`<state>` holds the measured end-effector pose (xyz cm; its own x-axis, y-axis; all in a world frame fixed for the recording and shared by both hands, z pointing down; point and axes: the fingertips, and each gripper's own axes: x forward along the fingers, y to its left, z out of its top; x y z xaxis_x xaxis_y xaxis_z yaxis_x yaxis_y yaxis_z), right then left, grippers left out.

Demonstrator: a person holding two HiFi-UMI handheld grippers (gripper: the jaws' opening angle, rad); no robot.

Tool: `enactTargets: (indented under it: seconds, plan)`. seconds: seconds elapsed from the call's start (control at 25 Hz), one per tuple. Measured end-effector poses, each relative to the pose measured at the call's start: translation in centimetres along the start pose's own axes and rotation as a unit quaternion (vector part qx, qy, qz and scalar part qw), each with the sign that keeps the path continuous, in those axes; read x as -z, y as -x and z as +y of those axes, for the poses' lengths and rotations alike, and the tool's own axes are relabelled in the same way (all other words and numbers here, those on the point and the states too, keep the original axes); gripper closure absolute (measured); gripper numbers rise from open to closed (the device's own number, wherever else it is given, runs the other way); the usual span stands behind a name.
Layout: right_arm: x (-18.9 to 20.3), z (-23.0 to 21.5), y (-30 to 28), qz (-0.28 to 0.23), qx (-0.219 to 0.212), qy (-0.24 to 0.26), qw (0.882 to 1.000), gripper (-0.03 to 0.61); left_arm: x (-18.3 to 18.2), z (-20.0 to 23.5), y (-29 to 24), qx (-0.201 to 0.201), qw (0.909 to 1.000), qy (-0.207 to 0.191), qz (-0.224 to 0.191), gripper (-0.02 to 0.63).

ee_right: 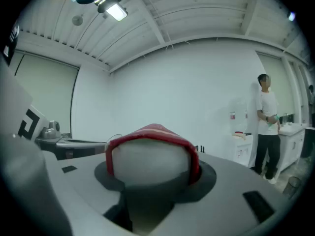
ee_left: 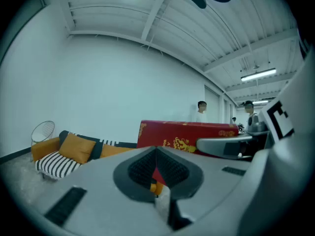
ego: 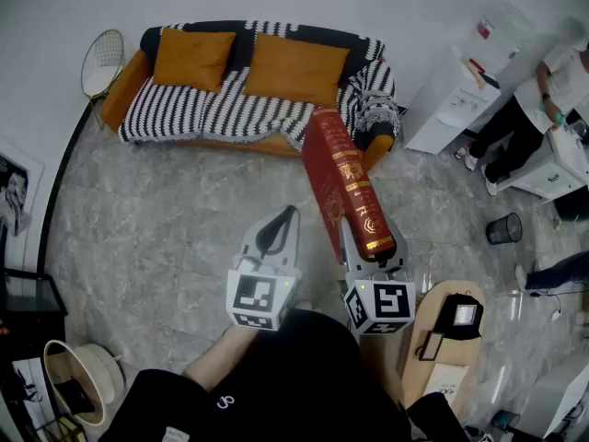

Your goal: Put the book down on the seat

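A thick red book (ego: 342,187) with gold print stands nearly upright in the air, and my right gripper (ego: 368,249) is shut on its lower end. In the right gripper view the book's page edge and red cover (ee_right: 150,154) fill the space between the jaws. My left gripper (ego: 279,226) hangs just left of the book, shut and holding nothing. In the left gripper view its jaws (ee_left: 156,154) meet at the tips, with the book (ee_left: 182,134) beyond them. The sofa seat (ego: 221,109), under a black-and-white striped throw with two orange cushions, lies ahead across the floor.
A wire chair (ego: 101,63) stands left of the sofa. At the right are a white cabinet (ego: 451,99), a person (ego: 538,109) and a black bin (ego: 503,228). A small wooden table (ego: 440,357) with items sits close at my right.
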<state>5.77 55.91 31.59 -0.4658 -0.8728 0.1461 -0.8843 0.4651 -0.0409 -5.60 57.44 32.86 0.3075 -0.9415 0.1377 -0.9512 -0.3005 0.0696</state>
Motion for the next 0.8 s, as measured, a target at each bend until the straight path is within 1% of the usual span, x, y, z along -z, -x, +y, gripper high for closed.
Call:
enactTargets:
  seconds: [0.24,0.52,0.64,0.8]
  plan:
    - [-0.3,-0.4,0.5,-0.006,0.0,0.003,1.0,0.35,-0.3,-0.8,-0.1,0.003,1.0,-0.004,-0.003,0.601]
    - [-0.4,-1.8,1.7,-0.024,-0.008,-0.025,0.999,0.35,0.1,-2.4,-0.9,0.01,0.9999,-0.005,0.001,0.601]
    - [-0.5,-3.6,2.5,-0.029,0.002,-0.023,0.999,0.35,0.3,-3.5,-1.6,0.011,0.9999,-0.005,0.001,0.601]
    - [-0.4,-5.7,3.7,-0.028,0.005,-0.016,0.999,0.35,0.5,-4.9,-2.1,0.003,1.0,-0.002,0.0,0.601]
